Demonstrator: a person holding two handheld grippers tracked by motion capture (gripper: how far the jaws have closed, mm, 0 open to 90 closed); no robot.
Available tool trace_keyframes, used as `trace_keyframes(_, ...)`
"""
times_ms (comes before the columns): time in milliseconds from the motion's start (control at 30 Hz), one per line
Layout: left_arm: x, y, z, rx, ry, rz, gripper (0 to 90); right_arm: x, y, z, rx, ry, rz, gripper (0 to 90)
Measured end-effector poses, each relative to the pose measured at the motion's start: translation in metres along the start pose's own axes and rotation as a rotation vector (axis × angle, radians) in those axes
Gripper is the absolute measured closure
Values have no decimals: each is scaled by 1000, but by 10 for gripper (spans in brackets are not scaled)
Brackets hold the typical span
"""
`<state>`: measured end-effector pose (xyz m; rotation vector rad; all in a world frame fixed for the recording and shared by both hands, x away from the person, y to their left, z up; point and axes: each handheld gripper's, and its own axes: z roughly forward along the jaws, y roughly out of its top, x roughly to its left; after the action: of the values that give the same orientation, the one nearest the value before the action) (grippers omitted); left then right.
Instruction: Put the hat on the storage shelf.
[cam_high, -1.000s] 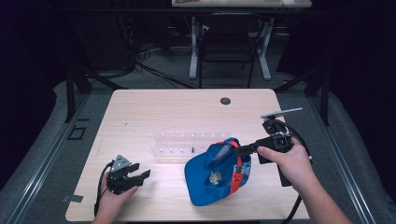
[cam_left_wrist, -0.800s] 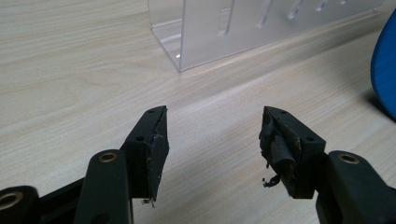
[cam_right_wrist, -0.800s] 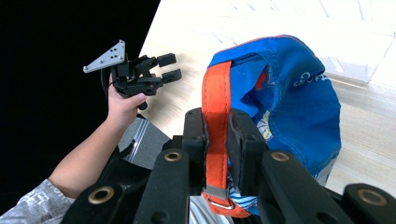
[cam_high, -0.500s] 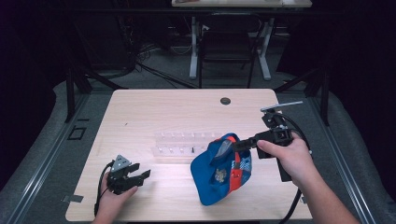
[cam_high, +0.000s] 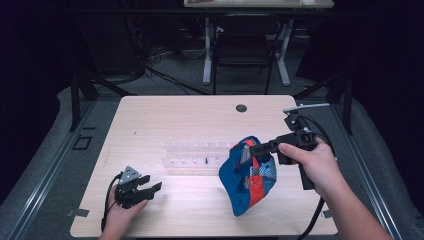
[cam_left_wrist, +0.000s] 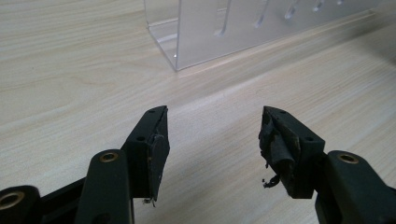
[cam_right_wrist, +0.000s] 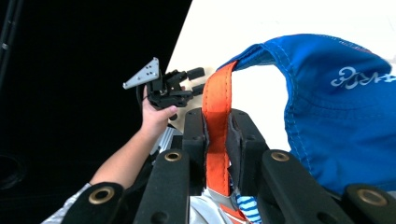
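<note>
Raised since the earlier frame: blue cap (cam_high: 245, 180), previously spread flat on the table (cam_high: 165, 117), now hangs crumpled from the right gripper (cam_high: 259, 148), lower edge near or on the wood. Right gripper: jaws clamped on the cap's orange strap (cam_right_wrist: 217, 121), held above the table's right half. Left gripper (cam_high: 150, 188): unmoved at the near left corner, jaws wide apart, nothing between them. Clear acrylic rack (cam_high: 192, 155): table centre, just left of the cap.
</note>
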<state>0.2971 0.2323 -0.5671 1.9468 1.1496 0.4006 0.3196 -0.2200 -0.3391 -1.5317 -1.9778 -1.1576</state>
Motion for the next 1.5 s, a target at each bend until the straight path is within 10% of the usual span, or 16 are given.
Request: trace_keyframes(1500, -5, 1, 2, 24, -1, 20, 422, 27, 37, -24, -82, 43, 13, 782)
